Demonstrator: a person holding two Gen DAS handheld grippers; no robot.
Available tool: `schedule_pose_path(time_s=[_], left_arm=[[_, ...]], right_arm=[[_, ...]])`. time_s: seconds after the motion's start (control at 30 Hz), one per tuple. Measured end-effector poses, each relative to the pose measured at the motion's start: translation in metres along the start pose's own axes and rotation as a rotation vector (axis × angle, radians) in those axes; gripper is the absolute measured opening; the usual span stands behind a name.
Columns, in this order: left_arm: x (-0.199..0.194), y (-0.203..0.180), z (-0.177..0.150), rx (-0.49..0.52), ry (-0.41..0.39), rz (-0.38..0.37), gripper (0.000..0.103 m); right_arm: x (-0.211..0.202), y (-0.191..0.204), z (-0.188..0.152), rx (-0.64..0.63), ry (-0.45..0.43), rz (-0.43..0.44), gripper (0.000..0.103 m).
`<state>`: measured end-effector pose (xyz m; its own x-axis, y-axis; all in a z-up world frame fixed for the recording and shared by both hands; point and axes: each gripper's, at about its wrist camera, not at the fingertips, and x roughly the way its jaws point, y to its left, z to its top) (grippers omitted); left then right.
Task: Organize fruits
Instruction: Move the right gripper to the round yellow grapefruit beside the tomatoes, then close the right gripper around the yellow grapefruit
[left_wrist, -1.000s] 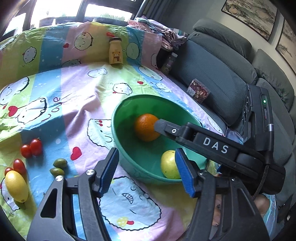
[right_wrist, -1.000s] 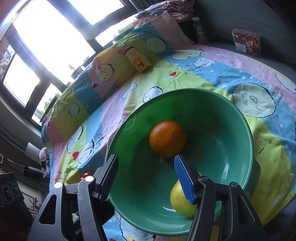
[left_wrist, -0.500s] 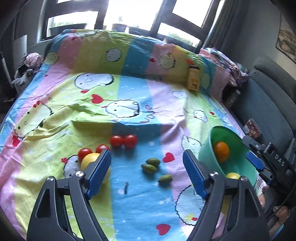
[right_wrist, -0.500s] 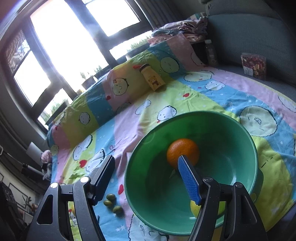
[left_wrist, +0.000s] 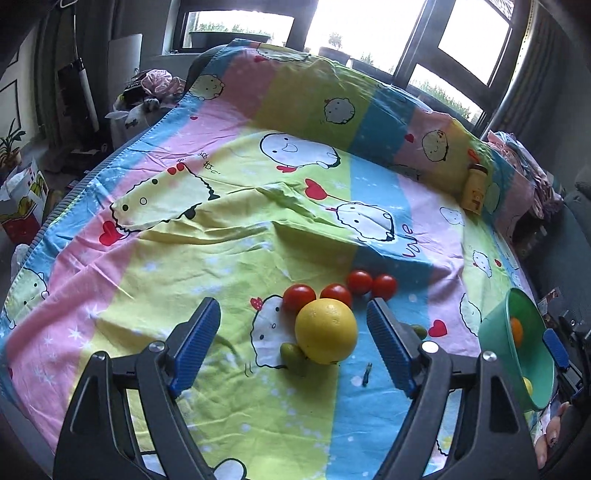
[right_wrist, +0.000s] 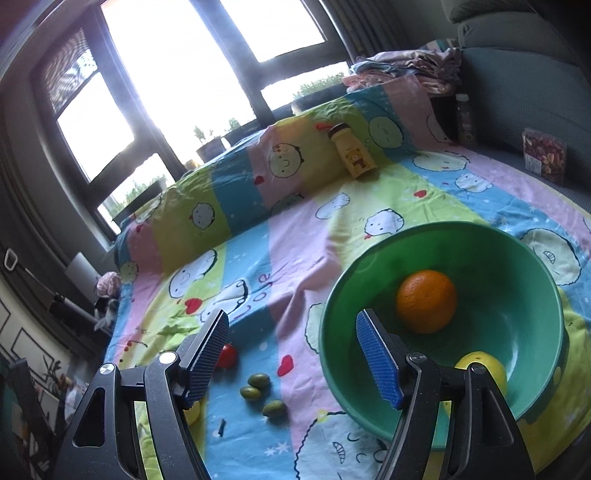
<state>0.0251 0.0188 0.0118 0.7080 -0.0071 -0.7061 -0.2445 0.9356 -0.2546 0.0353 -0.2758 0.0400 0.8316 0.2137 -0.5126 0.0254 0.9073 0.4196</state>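
My left gripper (left_wrist: 293, 343) has just been opening, jaws wide and empty, big yellow citrus (left_wrist: 326, 331) framed between them but untouched. Right gripper (right_wrist: 291, 354) also just opened, holding nothing, above the green bowl (right_wrist: 524, 258) rim. Bowl holds one orange (right_wrist: 425, 301) and one yellow fruit (right_wrist: 480, 365), half hidden. Left of the bowl: four tomatoes (left_wrist: 299, 297), three olives (right_wrist: 258, 380); one olive (left_wrist: 291, 352) partly behind the citrus.

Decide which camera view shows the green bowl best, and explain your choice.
The right wrist view. There the green bowl fills the lower right, open side up, with the orange and a yellow fruit visible inside. The left wrist view catches the bowl only at its right edge, small and distorted.
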Motion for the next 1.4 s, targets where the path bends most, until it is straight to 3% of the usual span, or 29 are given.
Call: schedule_pose_path(time_s=[0.4, 0.57, 0.8, 0.97, 1.23, 1.4], left_arm=[[0.008, 0.022, 0.012, -0.112, 0.012, -0.061, 0.081], [0.014, 0.025, 0.013, -0.132, 0.043, -0.041, 0.081], [0.021, 0.015, 0.006, -0.073, 0.086, -0.031, 0.08], [0.026, 0.008, 0.003, -0.064, 0.111, -0.043, 0.075], [0.032, -0.004, -0.003, -0.037, 0.141, -0.077, 0.062], [0.036, -0.01, -0.006, -0.022, 0.156, -0.088, 0.061]], right_arm=[[0.027, 0.057, 0.005, -0.111, 0.17, 0.079, 0.072], [0.055, 0.097, 0.02, -0.15, 0.317, 0.16, 0.072], [0.105, 0.117, -0.01, -0.117, 0.488, 0.325, 0.072], [0.133, 0.113, -0.032, -0.075, 0.617, 0.35, 0.072], [0.138, 0.105, -0.042, -0.049, 0.644, 0.386, 0.069], [0.141, 0.111, -0.049, -0.069, 0.661, 0.4, 0.063]])
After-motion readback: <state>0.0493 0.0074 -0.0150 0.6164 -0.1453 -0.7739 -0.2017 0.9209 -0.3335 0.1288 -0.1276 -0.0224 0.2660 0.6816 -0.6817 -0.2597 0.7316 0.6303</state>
